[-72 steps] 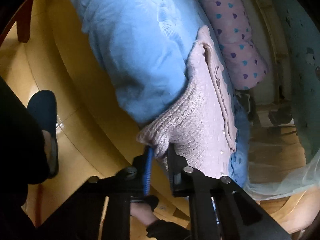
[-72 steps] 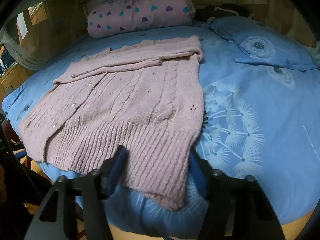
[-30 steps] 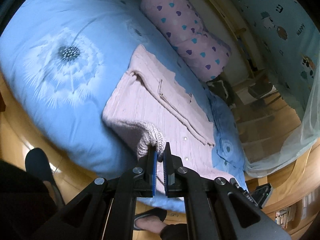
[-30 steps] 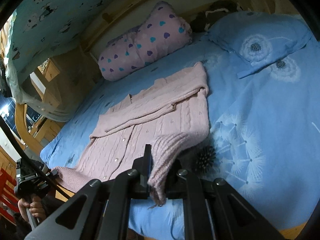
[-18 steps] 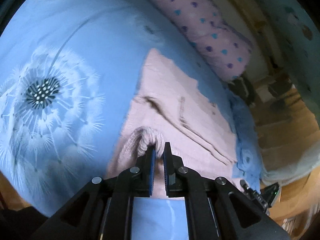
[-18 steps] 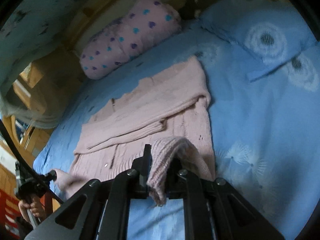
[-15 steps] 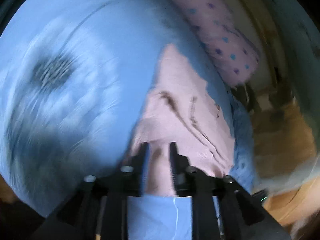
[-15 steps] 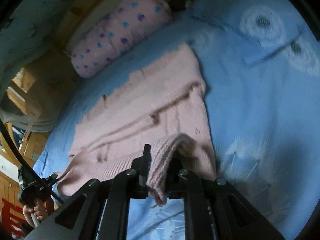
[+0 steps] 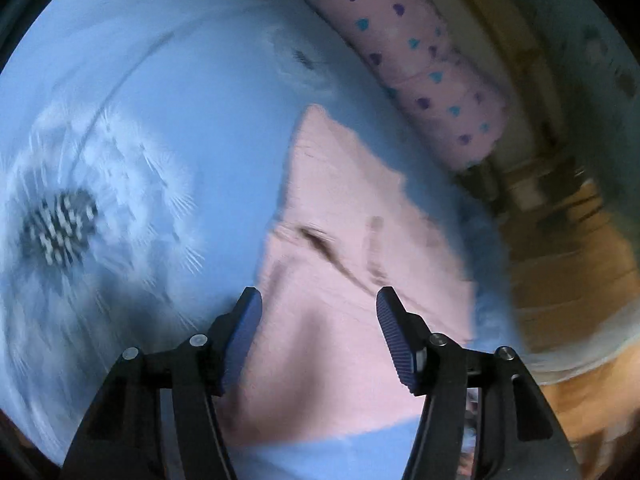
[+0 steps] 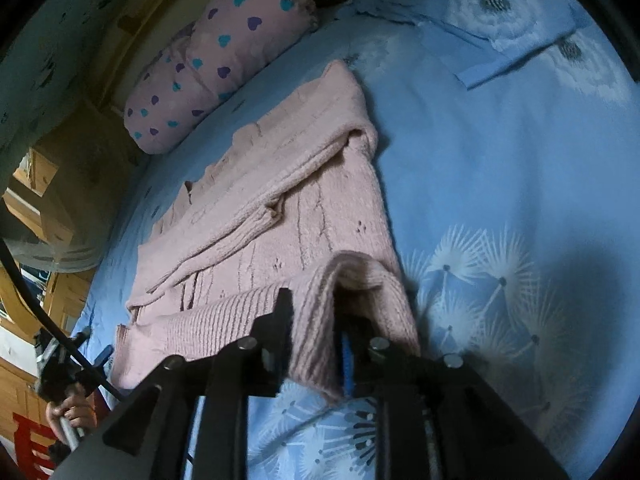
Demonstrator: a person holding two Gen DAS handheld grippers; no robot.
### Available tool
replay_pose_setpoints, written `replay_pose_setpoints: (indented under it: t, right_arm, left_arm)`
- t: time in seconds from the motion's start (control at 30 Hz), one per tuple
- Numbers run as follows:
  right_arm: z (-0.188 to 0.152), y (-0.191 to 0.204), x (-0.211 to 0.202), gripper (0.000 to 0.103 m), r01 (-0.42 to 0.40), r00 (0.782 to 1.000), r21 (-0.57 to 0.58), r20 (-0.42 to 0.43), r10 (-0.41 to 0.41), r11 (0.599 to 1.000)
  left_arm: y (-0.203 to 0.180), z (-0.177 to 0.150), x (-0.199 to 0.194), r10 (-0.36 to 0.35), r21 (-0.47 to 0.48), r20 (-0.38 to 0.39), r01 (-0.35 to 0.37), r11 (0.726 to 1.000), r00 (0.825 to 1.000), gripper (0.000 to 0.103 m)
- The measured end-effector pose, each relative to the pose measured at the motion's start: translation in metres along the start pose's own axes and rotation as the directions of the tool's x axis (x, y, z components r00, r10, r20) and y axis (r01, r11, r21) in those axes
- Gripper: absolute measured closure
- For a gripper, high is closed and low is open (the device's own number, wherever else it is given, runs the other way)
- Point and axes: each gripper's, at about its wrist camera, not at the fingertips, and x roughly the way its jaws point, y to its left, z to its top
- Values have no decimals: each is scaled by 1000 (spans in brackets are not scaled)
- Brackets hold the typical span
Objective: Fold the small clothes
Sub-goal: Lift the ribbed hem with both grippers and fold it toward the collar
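- Cardigan (image 10: 304,208), pink cable knit, lies spread on the blue dandelion-print duvet (image 10: 500,152), its collar end towards the heart-print pillow (image 10: 224,52), sleeves folded across the chest.
- On the left side, my left gripper (image 9: 318,320) hangs over the knit with its jaws spread wide and nothing between them; that view is smeared with motion, so I can't make out stitch detail or exactly how the left hem corner lies.
- Near the middle, the ribbed hem (image 10: 224,320) is doubled up over the body along most of its width, so I judge the bottom-to-top fold to be partly laid.
- On the right side, my right gripper (image 10: 316,328) is clamped on the right hem corner, the rib bunched between its fingers and arching up off the duvet.
- Handling, as I judge it: the knit is soft, thick and fairly light, stretchy along the rib and not slippery. It will sag and drag rather than hold a crease, and a one-sided pull would skew the fold.
- Best hold, I think, is the ribbed hem corners, where the fabric is densest; the button band and loose sleeve cuffs (image 10: 272,212) would shift if grabbed.
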Motion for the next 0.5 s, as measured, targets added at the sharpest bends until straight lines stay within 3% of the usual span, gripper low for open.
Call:
replay_pose_setpoints:
  t: [0.07, 0.13, 0.17, 0.2, 0.23, 0.37, 0.5]
  right_arm:
    - [0, -2, -7, 60, -2, 1000, -6, 17, 2, 1000]
    - [-3, -2, -20, 44, -6, 998, -35, 65, 9, 999]
    - [-4, -3, -29, 30, 10, 995, -55, 98, -4, 998]
    - [-5, -4, -33, 26, 15, 994, -62, 111, -8, 998]
    - [-6, -7, -40, 26, 19, 992, -63, 122, -11, 998]
    - [-12, -24, -50, 26, -32, 996, 13, 85, 30, 999]
    - [-12, -22, -51, 26, -218, 975, 57, 57, 215, 974]
  left_arm:
    - [6, -2, 11, 48, -2, -22, -48, 999, 999, 64]
    - [17, -7, 10, 10, -30, -29, -11, 999, 1000, 64]
    - [19, -8, 8, -5, -34, -22, 4, 999, 1000, 76]
    - [22, -8, 6, -18, -45, -19, 17, 999, 1000, 89]
    - [27, -8, 3, -19, -70, -19, 18, 997, 1000, 103]
    - [37, -10, -2, -58, -109, 0, 58, 992, 998, 103]
    - [33, -10, -4, -132, -116, 23, 133, 984, 991, 103]
